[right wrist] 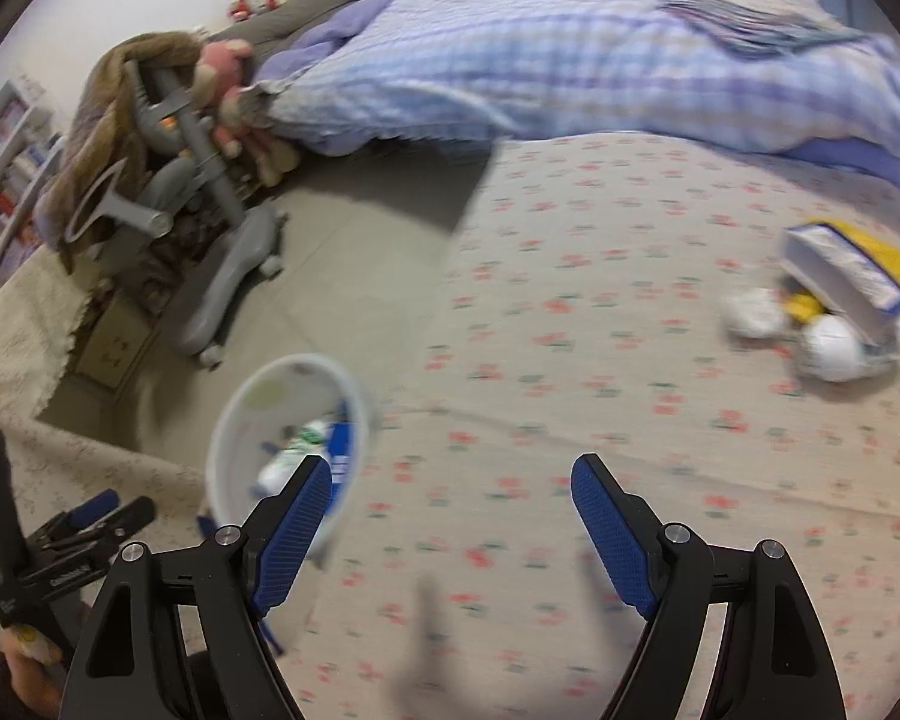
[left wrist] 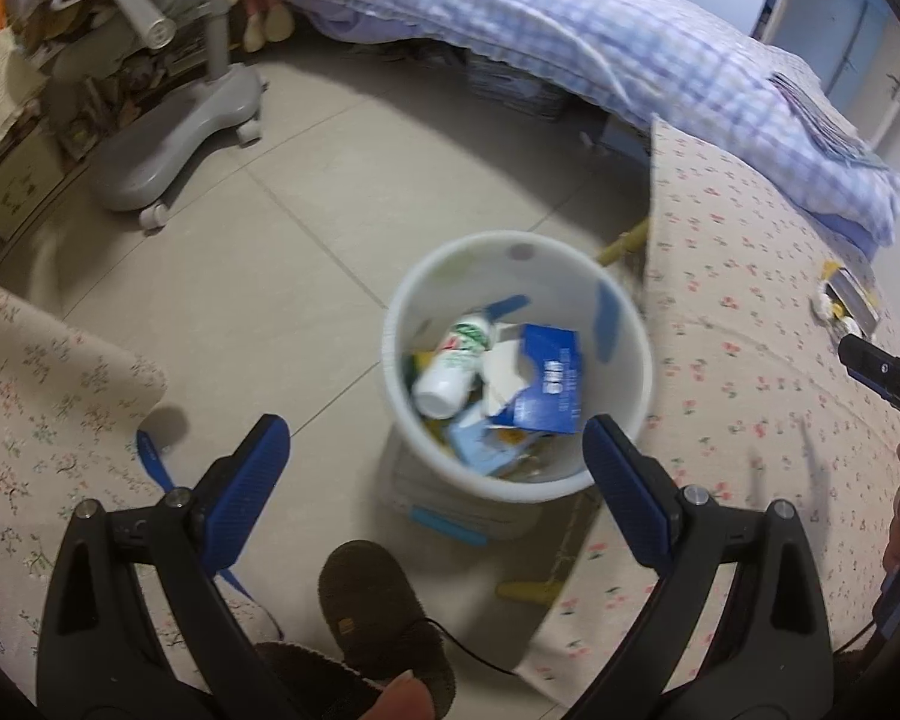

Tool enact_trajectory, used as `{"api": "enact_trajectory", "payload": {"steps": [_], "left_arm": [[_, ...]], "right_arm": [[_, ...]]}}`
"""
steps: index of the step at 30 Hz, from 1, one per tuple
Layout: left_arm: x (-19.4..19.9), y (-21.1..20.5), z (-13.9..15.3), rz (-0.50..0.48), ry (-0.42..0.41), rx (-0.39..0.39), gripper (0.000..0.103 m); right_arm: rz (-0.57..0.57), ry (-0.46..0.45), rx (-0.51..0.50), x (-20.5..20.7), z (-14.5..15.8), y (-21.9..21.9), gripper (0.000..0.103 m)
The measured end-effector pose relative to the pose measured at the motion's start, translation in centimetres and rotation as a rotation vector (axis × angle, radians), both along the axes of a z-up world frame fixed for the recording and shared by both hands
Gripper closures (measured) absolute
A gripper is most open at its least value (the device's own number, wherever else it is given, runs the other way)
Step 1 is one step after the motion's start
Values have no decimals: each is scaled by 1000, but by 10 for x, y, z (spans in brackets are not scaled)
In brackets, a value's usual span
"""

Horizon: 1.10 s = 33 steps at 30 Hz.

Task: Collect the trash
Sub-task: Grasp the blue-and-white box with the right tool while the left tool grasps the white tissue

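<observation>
White plastic bin (left wrist: pixel 519 360) stands on the floor tiles, just off the near edge of the flowered tabletop (left wrist: pixel 750 312). Left wrist view: your left tongs (left wrist: pixel 435 468) are spread wide above it with nothing between the pads. Inside lie a white bottle (left wrist: pixel 453 369) and a torn blue carton (left wrist: pixel 549 384), both light. At the far right edge of the tabletop a small heap of trash (left wrist: pixel 840 300) remains.

Right wrist view: your right tongs (right wrist: pixel 450 531) are also spread and empty, over bare cloth. The heap sits near the tabletop's right edge: a grey-and-blue box (right wrist: pixel 840 267), yellow wrapper (right wrist: pixel 897 258) and white crumpled wads (right wrist: pixel 831 348), touching one another. Expect the box to be light and crushable, so pinch it across its narrow faces. The wads look soft; squeeze through the middle.
</observation>
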State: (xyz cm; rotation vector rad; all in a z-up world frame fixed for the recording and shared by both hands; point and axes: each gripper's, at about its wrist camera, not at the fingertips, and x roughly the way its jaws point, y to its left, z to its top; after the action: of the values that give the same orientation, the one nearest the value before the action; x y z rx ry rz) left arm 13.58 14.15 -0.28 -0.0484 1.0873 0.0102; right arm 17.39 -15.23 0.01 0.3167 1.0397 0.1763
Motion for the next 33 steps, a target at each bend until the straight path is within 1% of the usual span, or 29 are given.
{"api": "enact_trajectory", "payload": {"steps": [2, 4, 5, 7, 10, 13, 17, 24, 30, 33], "left_arm": [[2, -12, 0, -14, 0, -5, 5], [6, -28, 1, -31, 3, -11, 5], [9, -35, 1, -39, 5, -12, 5], [15, -52, 1, -59, 9, -15, 5], [24, -77, 0, -85, 18, -24, 5], [33, -101, -2, -110, 26, -27, 5], [44, -132, -4, -136, 35, -39, 5], [64, -183, -14, -164, 50, -66, 5], [74, -218, -25, -181, 39, -75, 5], [78, -234, -30, -200, 30, -79, 5]], "right_arm": [[-48, 7, -2, -3, 0, -24, 19], [-123, 15, 0, -3, -1, -58, 19], [-144, 16, -6, -3, -1, -67, 19], [-211, 8, -35, -1, 1, -101, 19], [-273, -13, -87, 3, 2, -138, 19], [-285, -43, -145, 9, 1, -165, 19], [-267, -61, -196, 20, -5, -185, 19], [-215, -65, -260, 37, -22, -188, 19], [-185, -81, -271, 48, -30, -193, 19], [-175, -85, -257, 51, -34, -197, 20]]}}
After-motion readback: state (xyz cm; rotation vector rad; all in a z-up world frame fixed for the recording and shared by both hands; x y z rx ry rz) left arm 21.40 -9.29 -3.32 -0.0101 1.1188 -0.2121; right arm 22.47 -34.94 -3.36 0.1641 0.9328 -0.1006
